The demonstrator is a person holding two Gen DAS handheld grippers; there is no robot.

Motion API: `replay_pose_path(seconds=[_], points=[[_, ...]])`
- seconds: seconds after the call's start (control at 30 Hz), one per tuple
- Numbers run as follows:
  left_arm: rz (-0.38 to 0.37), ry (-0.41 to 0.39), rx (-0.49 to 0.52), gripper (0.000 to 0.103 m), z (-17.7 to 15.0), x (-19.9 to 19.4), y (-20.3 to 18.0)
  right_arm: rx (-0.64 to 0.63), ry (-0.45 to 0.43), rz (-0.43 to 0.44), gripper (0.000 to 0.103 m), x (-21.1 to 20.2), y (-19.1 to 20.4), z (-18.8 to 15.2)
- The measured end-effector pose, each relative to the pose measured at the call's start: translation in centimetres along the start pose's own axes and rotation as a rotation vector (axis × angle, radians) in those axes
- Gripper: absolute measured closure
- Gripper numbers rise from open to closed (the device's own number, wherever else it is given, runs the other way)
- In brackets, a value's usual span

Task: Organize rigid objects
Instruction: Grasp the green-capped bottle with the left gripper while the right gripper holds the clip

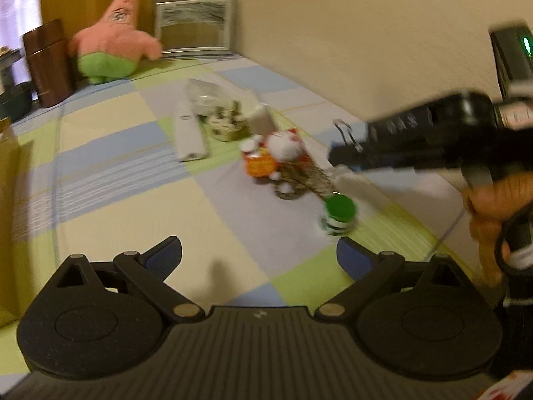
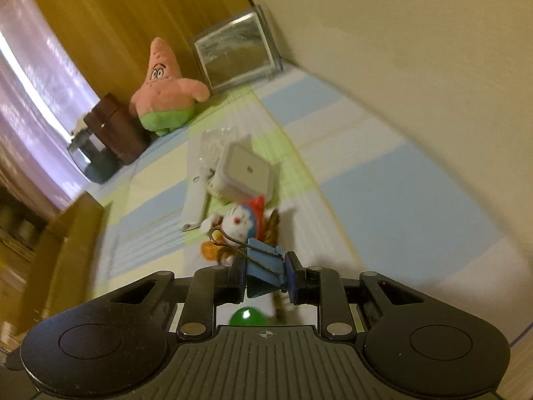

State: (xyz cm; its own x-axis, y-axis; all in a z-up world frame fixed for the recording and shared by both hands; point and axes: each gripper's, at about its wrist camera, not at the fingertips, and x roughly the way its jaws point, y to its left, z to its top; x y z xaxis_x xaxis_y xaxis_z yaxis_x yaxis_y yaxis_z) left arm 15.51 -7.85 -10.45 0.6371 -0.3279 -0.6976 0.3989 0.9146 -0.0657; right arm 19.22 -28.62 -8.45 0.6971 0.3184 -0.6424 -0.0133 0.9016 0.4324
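My right gripper (image 2: 265, 275) is shut on a blue binder clip (image 2: 263, 266), held above the checked cloth; its wire handles stick forward. In the left wrist view the right gripper (image 1: 346, 158) comes in from the right with the clip's handles (image 1: 346, 133) showing. My left gripper (image 1: 260, 256) is open and empty, low over the cloth. Ahead lie a green-capped small jar (image 1: 339, 215), a Doraemon toy (image 1: 283, 148) with keys, a white plug adapter (image 1: 226, 126), a white bar-shaped device (image 1: 188, 135) and a white square charger (image 2: 243, 173).
A pink Patrick plush (image 1: 113, 43), a brown cylinder container (image 1: 50, 63) and a silver picture frame (image 1: 195, 25) stand at the back. A cardboard box (image 1: 8, 220) is at the left edge. The wall (image 1: 349, 33) runs along the right.
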Motion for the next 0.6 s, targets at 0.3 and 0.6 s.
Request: replay_pose_path(seconds=[0.3, 0.6], points=[[-0.059, -0.034, 0.11, 0.027, 0.5, 2.5, -4.4, -0.061, -0.056, -0.087, 0.083, -1.5, -0.8, 0.2], [-0.072, -0.019, 0.15, 0.061, 1.4, 5.1, -5.1, -0.073, -0.056, -0.102, 0.083, -1.1, -0.8, 0.0]])
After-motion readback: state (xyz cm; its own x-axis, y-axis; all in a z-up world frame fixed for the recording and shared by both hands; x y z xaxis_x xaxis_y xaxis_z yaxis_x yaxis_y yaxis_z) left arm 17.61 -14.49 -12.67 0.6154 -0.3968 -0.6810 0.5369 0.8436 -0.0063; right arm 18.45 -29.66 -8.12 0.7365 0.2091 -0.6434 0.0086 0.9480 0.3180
